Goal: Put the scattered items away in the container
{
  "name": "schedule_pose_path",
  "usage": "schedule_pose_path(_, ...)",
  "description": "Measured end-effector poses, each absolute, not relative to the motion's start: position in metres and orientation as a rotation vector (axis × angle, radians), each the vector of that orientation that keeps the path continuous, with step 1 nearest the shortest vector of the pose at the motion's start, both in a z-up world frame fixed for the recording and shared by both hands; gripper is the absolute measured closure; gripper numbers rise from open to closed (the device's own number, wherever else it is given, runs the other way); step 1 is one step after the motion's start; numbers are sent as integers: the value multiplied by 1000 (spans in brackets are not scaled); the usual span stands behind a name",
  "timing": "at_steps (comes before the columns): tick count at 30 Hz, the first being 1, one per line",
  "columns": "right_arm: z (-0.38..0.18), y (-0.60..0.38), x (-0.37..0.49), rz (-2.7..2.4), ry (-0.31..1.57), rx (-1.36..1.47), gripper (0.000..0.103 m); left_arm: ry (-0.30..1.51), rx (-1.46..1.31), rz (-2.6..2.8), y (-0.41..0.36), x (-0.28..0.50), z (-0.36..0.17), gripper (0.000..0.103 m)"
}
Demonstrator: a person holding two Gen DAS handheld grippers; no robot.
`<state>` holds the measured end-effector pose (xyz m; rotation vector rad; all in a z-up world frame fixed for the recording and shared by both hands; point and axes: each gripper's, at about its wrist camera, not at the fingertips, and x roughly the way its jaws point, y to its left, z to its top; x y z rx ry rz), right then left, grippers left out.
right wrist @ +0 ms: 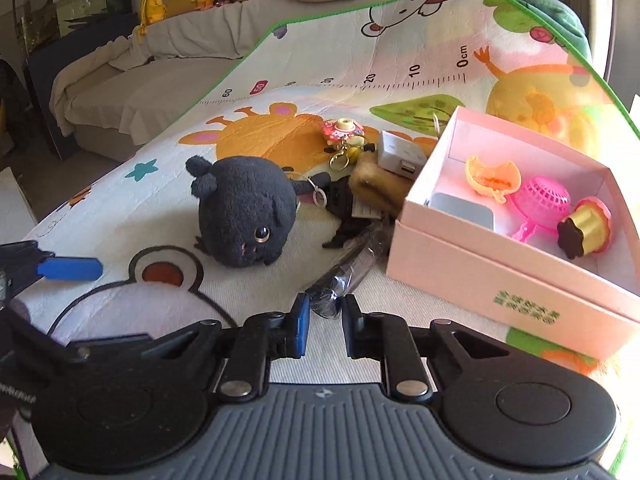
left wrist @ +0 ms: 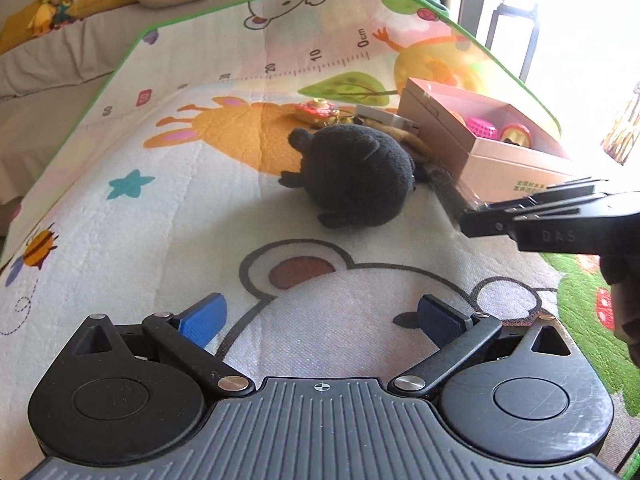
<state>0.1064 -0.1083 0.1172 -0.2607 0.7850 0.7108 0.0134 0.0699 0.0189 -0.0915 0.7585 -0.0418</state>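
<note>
A slim dark item in clear wrap [right wrist: 352, 268] lies on the play mat, pointing from the pink box [right wrist: 500, 280] toward me. My right gripper [right wrist: 326, 314] is shut on its near end, blue pads on either side. In the left wrist view the right gripper [left wrist: 466, 220] reaches in from the right at the box corner. My left gripper [left wrist: 320, 316] hovers open over the mat with nothing between its fingers, short of the black plush toy [left wrist: 352, 172]. The box holds an orange shell [right wrist: 492, 178], a pink strainer [right wrist: 540, 200], a pudding toy [right wrist: 586, 232] and a grey block [right wrist: 464, 212].
Beside the box lie a pink charm keychain [right wrist: 342, 130], a white charger [right wrist: 400, 154], a brown plush [right wrist: 372, 184] and a small black plush with a ring [right wrist: 344, 208]. A sofa [right wrist: 160, 80] with cushions stands behind the mat. Bright window light falls at the right.
</note>
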Motion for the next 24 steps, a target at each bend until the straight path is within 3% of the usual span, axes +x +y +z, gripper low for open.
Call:
schedule_pose_path(3, 118, -146, 89, 696, 820, -269, 91, 759, -81, -89, 53, 19, 19, 0)
schedule_pose_path(12, 107, -249, 80, 424, 835, -256, 90, 758, 64, -304, -26, 43, 16, 0)
schedule_pose_path(15, 105, -265, 80, 411, 825, -173, 78, 779, 55, -409, -45, 52, 16, 0)
schedule_pose_path(17, 107, -273, 79, 391, 791, -142, 62, 802, 46, -457, -57, 61, 13, 0)
schedule_pose_path(24, 130, -313, 89, 282, 691, -21, 46, 787, 63, -625, -111, 77, 8, 0)
